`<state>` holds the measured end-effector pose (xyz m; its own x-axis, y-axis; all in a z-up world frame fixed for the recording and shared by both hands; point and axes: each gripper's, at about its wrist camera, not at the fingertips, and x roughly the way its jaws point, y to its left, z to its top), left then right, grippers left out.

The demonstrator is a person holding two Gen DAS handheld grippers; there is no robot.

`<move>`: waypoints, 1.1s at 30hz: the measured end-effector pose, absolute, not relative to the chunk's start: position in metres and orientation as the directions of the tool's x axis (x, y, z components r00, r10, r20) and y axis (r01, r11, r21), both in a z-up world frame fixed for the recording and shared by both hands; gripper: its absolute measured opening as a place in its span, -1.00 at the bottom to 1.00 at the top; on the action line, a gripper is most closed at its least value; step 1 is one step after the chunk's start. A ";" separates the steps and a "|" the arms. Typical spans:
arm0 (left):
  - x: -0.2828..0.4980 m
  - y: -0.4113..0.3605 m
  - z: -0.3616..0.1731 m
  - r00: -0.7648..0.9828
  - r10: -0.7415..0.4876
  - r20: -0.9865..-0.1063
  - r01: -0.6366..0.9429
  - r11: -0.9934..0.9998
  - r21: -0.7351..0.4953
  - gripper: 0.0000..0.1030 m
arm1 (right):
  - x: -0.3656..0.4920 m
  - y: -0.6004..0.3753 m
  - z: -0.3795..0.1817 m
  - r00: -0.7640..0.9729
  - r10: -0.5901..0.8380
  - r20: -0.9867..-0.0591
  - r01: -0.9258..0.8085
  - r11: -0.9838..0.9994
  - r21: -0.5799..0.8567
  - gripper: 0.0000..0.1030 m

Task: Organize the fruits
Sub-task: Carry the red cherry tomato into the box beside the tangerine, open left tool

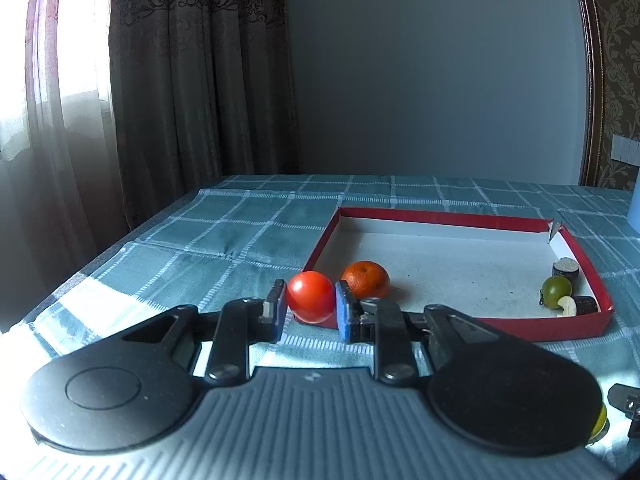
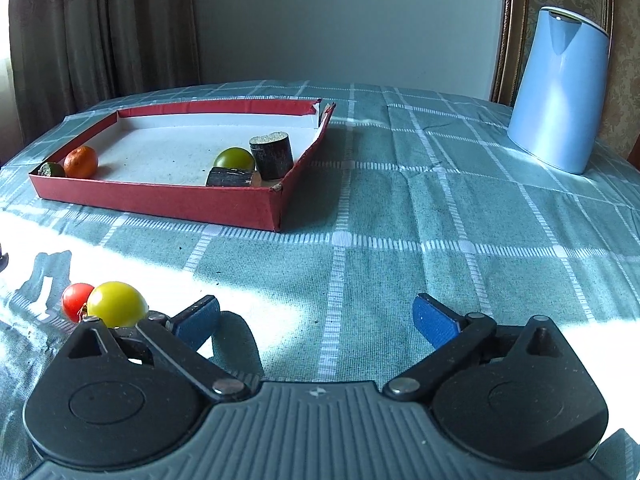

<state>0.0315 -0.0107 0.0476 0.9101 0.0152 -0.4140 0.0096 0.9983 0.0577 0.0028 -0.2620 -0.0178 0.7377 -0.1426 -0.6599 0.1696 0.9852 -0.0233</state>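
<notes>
Left gripper jaws clamp red tomato.

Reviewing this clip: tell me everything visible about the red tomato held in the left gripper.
The red tomato is small, round, glossy and smooth-skinned, with a bright highlight on its upper left; it looks whole and unmarked. It sits clamped between the left gripper's two blue pads, which press on its left and right sides. It is held clear of the checked tablecloth, just in front of the near left corner of the red tray, with an orange behind it.
</notes>
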 end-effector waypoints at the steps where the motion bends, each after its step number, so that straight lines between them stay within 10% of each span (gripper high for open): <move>1: 0.035 -0.012 0.049 0.910 0.016 -0.414 0.007 0.998 0.054 -0.56 | 0.003 -0.262 -0.018 0.738 -0.142 -0.660 0.170 0.985 -0.022 1.00; 33: 0.098 -0.062 0.008 0.853 -0.026 -0.521 0.087 0.992 0.093 -0.54 | 0.006 -0.262 -0.018 0.739 -0.133 -0.660 0.162 0.987 -0.017 1.00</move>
